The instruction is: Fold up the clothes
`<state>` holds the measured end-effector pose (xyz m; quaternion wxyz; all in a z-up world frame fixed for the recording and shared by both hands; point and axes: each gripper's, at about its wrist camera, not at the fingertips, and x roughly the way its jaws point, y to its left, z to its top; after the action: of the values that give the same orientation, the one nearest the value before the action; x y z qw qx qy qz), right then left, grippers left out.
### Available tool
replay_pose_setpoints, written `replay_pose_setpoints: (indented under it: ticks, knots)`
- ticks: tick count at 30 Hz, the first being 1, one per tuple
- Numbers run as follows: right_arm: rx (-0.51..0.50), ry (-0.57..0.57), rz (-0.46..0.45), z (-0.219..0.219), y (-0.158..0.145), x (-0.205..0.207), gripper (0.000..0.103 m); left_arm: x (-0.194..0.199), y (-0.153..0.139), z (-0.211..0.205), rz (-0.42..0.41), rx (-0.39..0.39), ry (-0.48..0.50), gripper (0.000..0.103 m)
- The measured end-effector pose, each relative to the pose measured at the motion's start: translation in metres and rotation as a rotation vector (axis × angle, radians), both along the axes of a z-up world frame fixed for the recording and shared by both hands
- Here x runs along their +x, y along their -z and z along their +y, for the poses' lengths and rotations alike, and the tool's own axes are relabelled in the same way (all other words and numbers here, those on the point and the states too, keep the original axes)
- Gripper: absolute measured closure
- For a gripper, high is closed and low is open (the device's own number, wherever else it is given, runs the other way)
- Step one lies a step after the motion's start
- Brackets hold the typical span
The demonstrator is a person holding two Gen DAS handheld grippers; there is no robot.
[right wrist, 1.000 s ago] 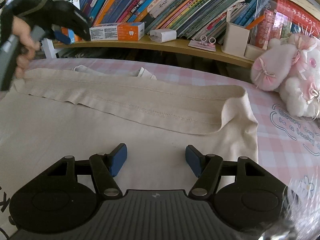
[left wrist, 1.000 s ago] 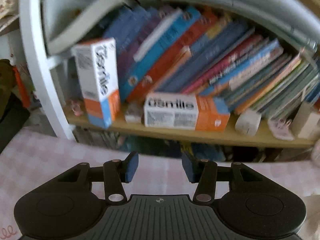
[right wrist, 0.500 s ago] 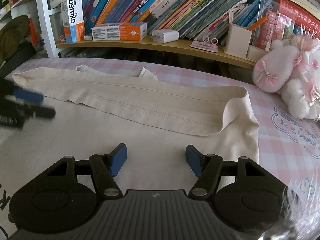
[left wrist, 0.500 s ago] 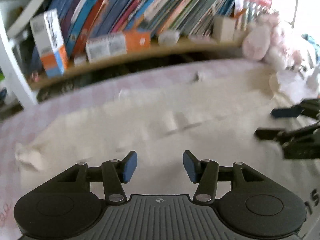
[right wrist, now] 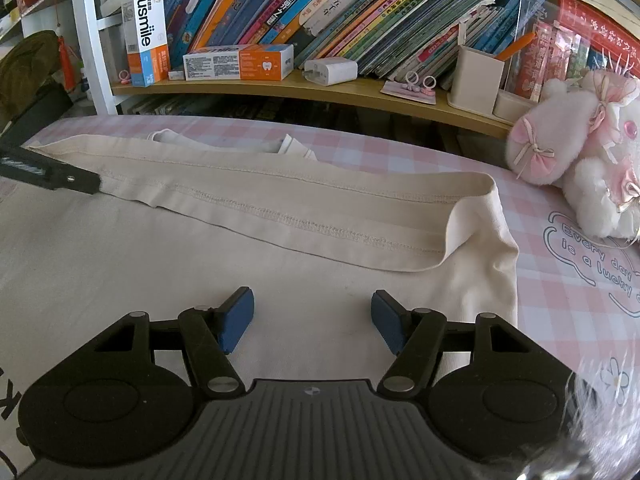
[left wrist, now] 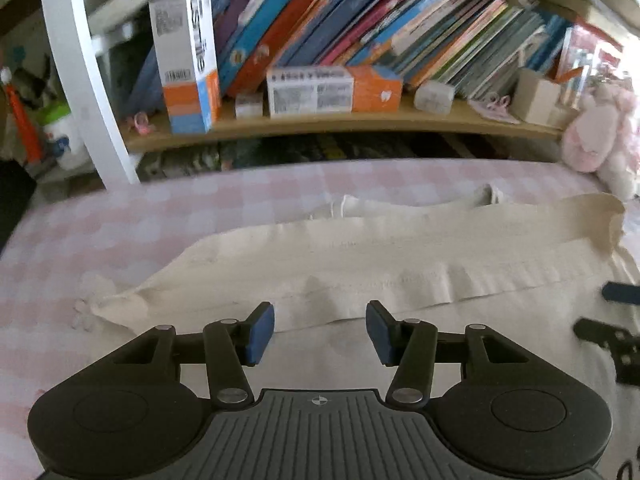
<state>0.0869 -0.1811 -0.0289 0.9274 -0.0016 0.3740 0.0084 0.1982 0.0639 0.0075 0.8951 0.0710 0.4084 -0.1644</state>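
Swinging down from the bookshelf, left gripper [left wrist: 320, 332] now hovers half-open and empty over the cream garment's [left wrist: 400, 248] folded hem, next fold ready; right gripper [right wrist: 312, 322] half-open, empty

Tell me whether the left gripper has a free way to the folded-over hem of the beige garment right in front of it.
Probably yes. The left gripper is empty, its jaws apart, and the hem lies flat just ahead of it with nothing on top. The right gripper sits off to the side, clear of that stretch.
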Motion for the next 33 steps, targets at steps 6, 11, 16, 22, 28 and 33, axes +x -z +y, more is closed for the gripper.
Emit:
replay_pose_setpoints:
  ticks: [6,11,16,22,28,33]
  knots:
    - [0.000,-0.002,0.000,0.000,0.000,0.000,0.039,-0.004,0.007,0.046,0.016,-0.027,-0.163,0.084]
    - [0.001,-0.003,0.001,-0.001,0.000,0.000,0.039,0.008,0.011,0.069,0.051,-0.091,-0.268,0.084]
    - [0.001,-0.001,0.004,-0.001,-0.001,0.001,0.039,0.027,0.017,0.083,0.076,-0.170,-0.365,0.083]
    - [0.000,0.007,0.010,0.000,-0.002,0.001,0.039,0.068,0.013,0.103,0.061,-0.327,-0.501,0.103]
    - [0.009,0.017,0.014,-0.001,-0.002,0.002,0.039,0.072,-0.011,0.098,0.004,-0.363,-0.448,0.103]
    - [0.053,0.062,0.019,-0.012,-0.007,0.002,0.042,0.038,-0.019,0.067,-0.030,-0.259,-0.227,0.100]
